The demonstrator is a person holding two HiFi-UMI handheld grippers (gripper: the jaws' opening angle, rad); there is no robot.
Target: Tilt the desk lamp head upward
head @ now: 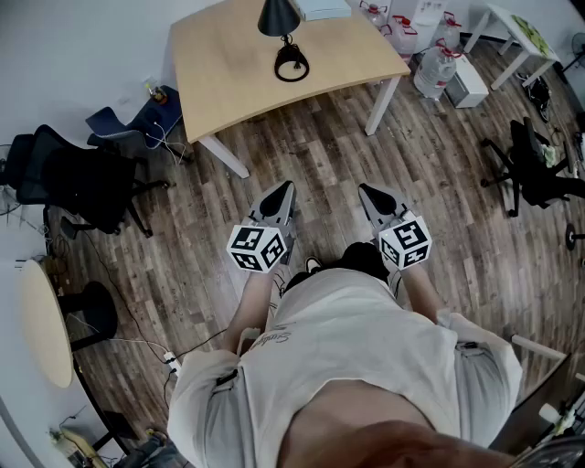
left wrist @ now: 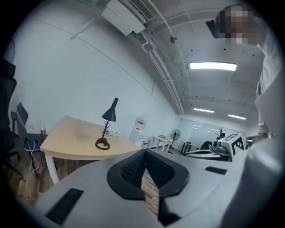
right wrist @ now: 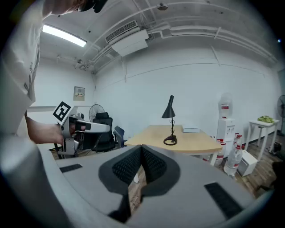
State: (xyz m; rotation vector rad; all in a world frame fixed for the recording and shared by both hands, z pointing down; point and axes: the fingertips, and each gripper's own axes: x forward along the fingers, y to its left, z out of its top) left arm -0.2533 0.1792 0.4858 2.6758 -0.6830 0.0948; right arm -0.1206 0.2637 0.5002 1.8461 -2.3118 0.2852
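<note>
The black desk lamp with a cone-shaped head, thin stem and ring base is standing upright on the pale wooden bench with white legs, toward its far side. A flat white box is lying just beside the lamp.

The head view is looking down on the lamp, so the head is showing only as a dark cone above the ring. The left gripper view is catching the lamp in profile, with its head slanting downward. The right gripper view is showing the same slant from the other side.

The left gripper and the right gripper are hanging over the brown plank floor, side by side in front of the person and well apart from the bench. In its own view the left gripper is pressing its ribbed pads together with nothing between them. The right gripper is doing the same, closed and empty.

Only the right gripper view is showing a hand around the left gripper's handle. Only the left gripper view is showing the right gripper's marker cube.

Large clear water bottles are standing on the floor right of the bench, and a black office chair is sitting to its left.
</note>
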